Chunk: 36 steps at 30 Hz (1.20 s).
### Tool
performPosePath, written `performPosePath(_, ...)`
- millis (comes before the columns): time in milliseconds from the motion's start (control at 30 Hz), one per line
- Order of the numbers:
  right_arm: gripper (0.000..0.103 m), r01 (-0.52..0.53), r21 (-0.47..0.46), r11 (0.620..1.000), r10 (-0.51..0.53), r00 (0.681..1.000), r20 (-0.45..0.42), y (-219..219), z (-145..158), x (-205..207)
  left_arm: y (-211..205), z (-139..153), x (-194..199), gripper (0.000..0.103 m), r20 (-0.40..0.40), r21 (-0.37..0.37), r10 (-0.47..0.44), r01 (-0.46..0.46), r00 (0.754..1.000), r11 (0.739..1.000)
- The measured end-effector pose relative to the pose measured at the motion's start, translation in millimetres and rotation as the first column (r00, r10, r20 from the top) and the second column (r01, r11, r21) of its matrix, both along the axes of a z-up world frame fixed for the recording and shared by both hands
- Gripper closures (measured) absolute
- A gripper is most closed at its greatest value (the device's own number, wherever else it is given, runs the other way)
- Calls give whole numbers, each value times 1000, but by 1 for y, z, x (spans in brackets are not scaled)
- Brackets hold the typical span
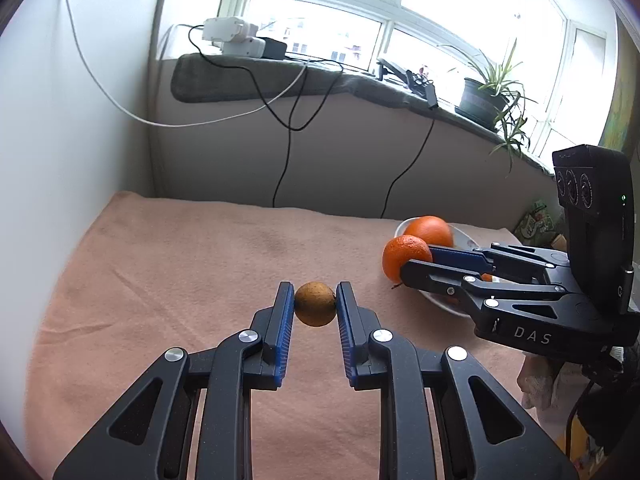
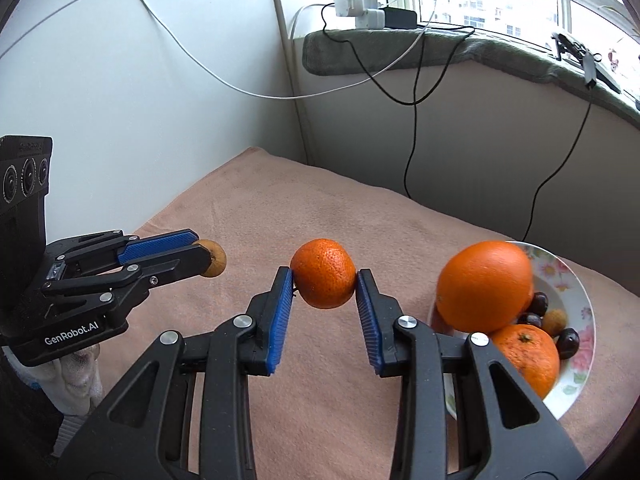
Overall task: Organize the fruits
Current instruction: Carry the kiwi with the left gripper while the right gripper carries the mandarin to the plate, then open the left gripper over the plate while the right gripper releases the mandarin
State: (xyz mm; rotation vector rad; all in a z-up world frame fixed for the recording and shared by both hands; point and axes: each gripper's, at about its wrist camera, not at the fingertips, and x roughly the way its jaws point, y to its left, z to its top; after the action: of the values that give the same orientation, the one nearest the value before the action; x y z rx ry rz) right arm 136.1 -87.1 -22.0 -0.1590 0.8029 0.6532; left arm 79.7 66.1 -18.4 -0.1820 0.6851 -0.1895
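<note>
Tools [image 1: 315, 300] over pink cloth [image 1: 180, 264], windowsill [image 1: 280, 72] beyond.

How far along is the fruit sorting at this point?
Nothing looks set down on the pink cloth yet. In hand: left gripper holds a small brown fruit; right gripper holds a mandarin. Left: the plate holds a large orange, another mandarin and small dark fruits.

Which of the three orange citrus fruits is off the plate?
The mandarin clamped in the right gripper, above the cloth. The large orange and another mandarin sit on the floral plate.
</note>
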Motion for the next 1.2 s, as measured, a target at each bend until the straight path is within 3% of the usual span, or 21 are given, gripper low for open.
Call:
performPosePath(400, 69, 152, 22, 988, -153, 988, 36, -86, 19, -2, -75, 14, 25, 83, 31, 1, -147, 147, 989, 989)
performPosePath(700, 69, 282, 24, 959, -283, 959, 9, -149, 12, 13, -141, 13, 60, 83, 19, 13, -254, 253, 967, 967)
performPosePath(933, 69, 296, 8, 955, -296, 955, -32, -162, -4, 26, -171, 8, 80, 83, 4, 34, -289, 289, 957, 957)
performPosePath(1200, 68, 302, 4, 953, -301, 953, -32, -160, -8, 32, -174, 9, 83, 83, 9, 44, -281, 280, 960, 959)
